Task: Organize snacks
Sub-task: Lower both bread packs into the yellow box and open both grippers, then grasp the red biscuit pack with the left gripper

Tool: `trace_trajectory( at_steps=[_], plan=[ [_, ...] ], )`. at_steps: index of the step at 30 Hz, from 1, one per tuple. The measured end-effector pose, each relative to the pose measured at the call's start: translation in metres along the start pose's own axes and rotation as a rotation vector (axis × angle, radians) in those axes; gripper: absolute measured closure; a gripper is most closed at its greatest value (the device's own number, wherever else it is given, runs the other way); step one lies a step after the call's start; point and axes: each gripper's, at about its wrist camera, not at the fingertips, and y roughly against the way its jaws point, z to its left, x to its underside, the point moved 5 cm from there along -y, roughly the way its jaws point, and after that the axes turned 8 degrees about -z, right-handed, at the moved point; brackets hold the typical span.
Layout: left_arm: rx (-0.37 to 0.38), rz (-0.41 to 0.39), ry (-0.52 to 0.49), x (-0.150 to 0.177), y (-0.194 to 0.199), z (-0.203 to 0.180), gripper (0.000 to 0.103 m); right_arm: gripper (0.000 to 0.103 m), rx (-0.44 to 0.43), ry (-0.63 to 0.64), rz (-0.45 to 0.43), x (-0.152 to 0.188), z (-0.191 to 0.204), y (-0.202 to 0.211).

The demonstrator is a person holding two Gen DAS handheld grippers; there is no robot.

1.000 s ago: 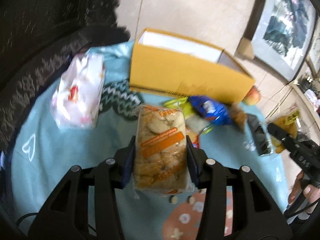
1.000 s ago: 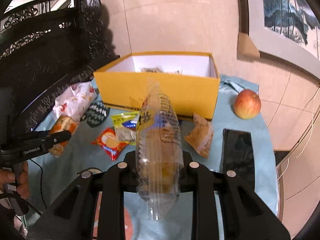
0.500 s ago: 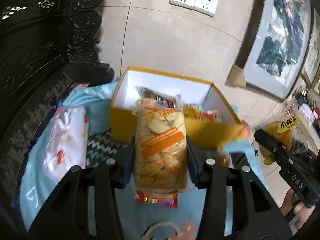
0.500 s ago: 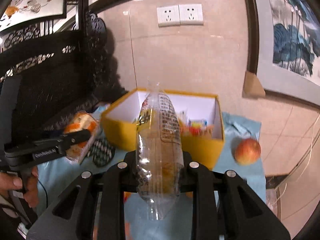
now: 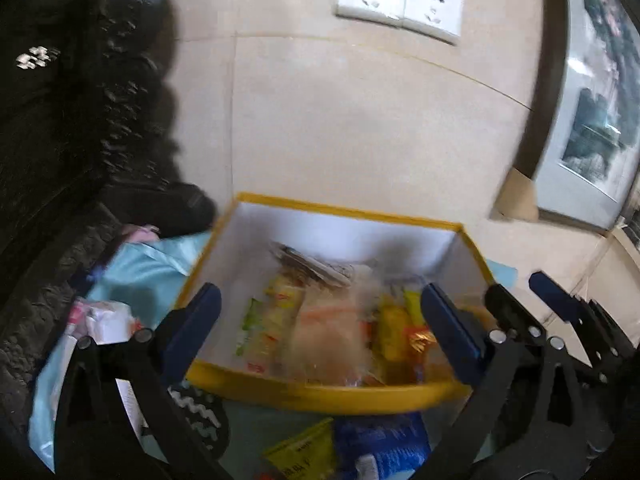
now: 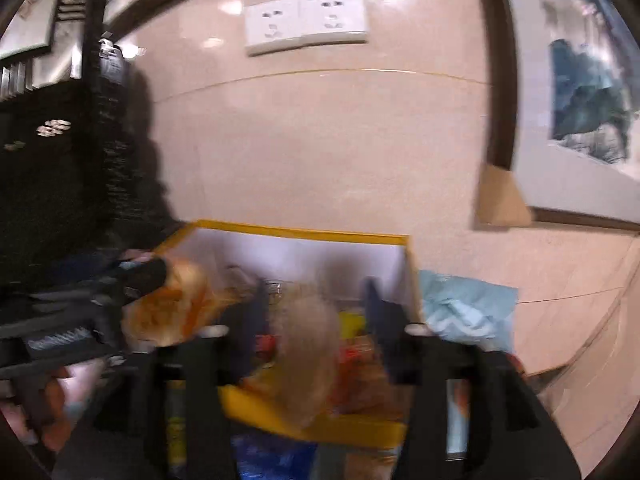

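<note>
A yellow box [image 5: 320, 394] with white inner walls holds several snack packs. My left gripper [image 5: 320, 320] is open above the box; the orange-striped biscuit pack [image 5: 332, 344] lies blurred between its spread fingers, inside the box. My right gripper [image 6: 316, 312] is also open over the box [image 6: 304, 234]; the clear bread bag [image 6: 308, 344] is blurred between its fingers, dropping into the box. In the right wrist view the left gripper [image 6: 80, 320] and the biscuit pack [image 6: 172, 308] show at the left.
A blue cloth [image 5: 136, 268] covers the table. A white snack bag [image 5: 104, 320] lies left, a blue pack [image 5: 380, 440] and a yellow-green pack [image 5: 300, 448] in front of the box. Dark carved furniture [image 5: 60, 140] stands left; the wall is close behind.
Both grippers moved forward over the box and opened. The biscuit pack and the bread bag left the jaws and are falling into the box.
</note>
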Motion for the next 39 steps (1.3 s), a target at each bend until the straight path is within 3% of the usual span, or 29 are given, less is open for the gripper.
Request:
trace_trajectory(
  at_steps=[10, 13, 15, 17, 18, 25, 32, 39],
  plan=[
    [-0.005, 0.072, 0.013, 0.035, 0.023, 0.015, 0.002, 0.039, -0.058, -0.101, 0.074, 0.029, -0.017, 0.038],
    [-0.016, 0.126, 0.028, 0.059, 0.033, 0.024, 0.002, 0.037, -0.056, -0.121, 0.102, 0.04, -0.023, 0.052],
    [-0.024, 0.139, 0.037, 0.073, 0.042, 0.031, 0.002, 0.026, -0.053, -0.166, 0.109, 0.048, -0.03, 0.068],
    [-0.027, 0.163, 0.045, 0.092, 0.049, 0.037, 0.002, 0.006, -0.038, -0.211, 0.096, 0.056, -0.037, 0.084],
    [-0.028, 0.172, 0.049, 0.099, 0.051, 0.039, 0.002, 0.005, -0.035, -0.233, 0.083, 0.061, -0.04, 0.092],
    [-0.074, 0.236, -0.006, 0.158, 0.065, 0.053, 0.002, 0.005, -0.062, -0.304, 0.125, 0.101, -0.033, 0.118],
    [-0.092, 0.277, -0.095, 0.185, 0.061, 0.045, 0.002, 0.005, -0.063, -0.269, 0.187, 0.134, -0.017, 0.115],
    [-0.095, 0.323, -0.128, 0.205, 0.044, 0.035, 0.002, 0.004, -0.059, -0.332, 0.222, 0.146, -0.031, 0.11]
  ],
)
